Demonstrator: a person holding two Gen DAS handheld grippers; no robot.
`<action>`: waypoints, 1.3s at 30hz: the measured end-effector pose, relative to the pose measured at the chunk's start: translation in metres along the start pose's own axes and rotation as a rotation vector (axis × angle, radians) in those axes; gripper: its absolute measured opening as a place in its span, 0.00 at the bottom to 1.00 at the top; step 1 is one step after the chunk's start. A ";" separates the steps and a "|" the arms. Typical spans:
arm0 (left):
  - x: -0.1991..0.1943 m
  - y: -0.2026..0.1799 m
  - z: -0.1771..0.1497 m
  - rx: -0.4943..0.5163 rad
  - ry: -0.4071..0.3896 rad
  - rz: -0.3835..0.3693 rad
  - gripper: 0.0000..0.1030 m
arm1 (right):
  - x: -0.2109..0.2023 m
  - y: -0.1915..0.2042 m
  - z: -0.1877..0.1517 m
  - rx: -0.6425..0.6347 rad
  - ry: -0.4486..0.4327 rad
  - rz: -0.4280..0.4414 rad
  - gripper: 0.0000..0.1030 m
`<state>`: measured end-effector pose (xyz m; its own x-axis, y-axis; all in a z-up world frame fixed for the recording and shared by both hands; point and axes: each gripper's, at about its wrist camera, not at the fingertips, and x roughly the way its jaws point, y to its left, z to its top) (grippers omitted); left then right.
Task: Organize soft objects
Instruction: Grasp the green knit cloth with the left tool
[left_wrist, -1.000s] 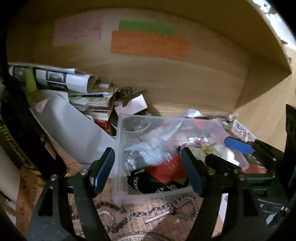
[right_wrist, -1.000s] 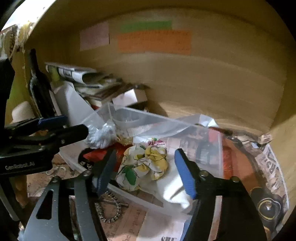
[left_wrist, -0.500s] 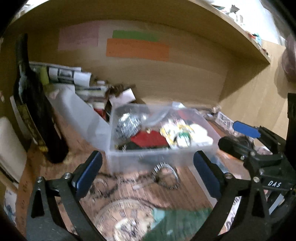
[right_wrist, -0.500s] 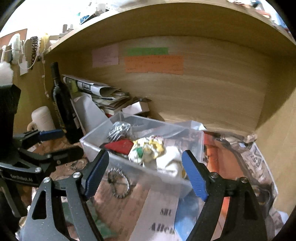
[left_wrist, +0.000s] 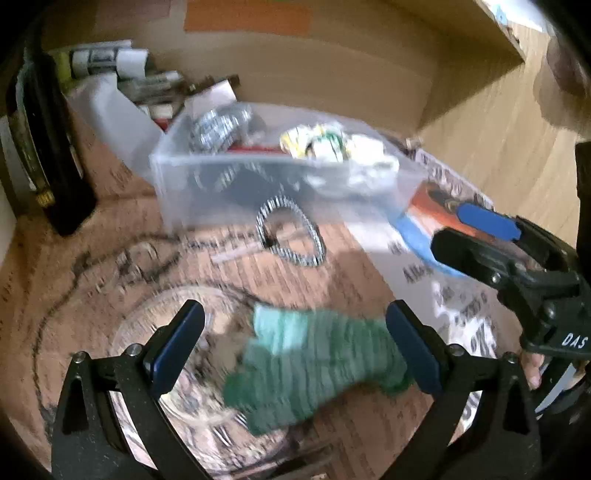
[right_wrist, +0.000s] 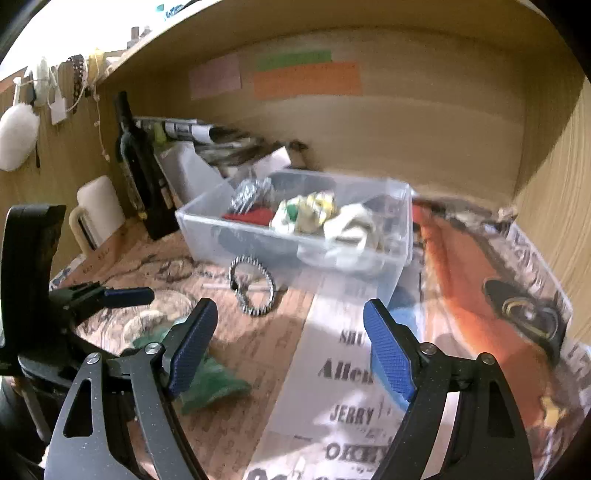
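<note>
two tongs — both spread apart, green cloth below left pair, clear bin beyond, beaded ring between

green cloth: smeared by motion blur, weave unreadable
clear bin: lower contents indistinct through blurred wall
wall notes: writing illegible

The desk front lay open, only a green cloth and a beaded ring on it. Behind, a clear bin and dark bottle blocked the shelf back.
</note>
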<state>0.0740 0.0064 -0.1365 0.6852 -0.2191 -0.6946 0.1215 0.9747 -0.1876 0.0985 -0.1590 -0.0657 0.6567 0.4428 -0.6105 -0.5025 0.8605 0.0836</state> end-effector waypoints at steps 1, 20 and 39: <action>0.002 -0.001 -0.004 0.000 0.012 -0.003 0.97 | 0.001 0.000 -0.003 0.004 0.009 0.004 0.77; -0.009 0.012 -0.012 -0.026 -0.034 -0.005 0.34 | 0.013 0.003 -0.005 0.002 0.057 0.018 0.77; -0.048 0.083 0.013 -0.127 -0.201 0.101 0.34 | 0.102 0.045 0.017 -0.148 0.241 0.031 0.75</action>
<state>0.0604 0.0985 -0.1097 0.8199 -0.0952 -0.5645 -0.0374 0.9751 -0.2188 0.1526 -0.0704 -0.1110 0.4965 0.3803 -0.7803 -0.6085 0.7936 -0.0004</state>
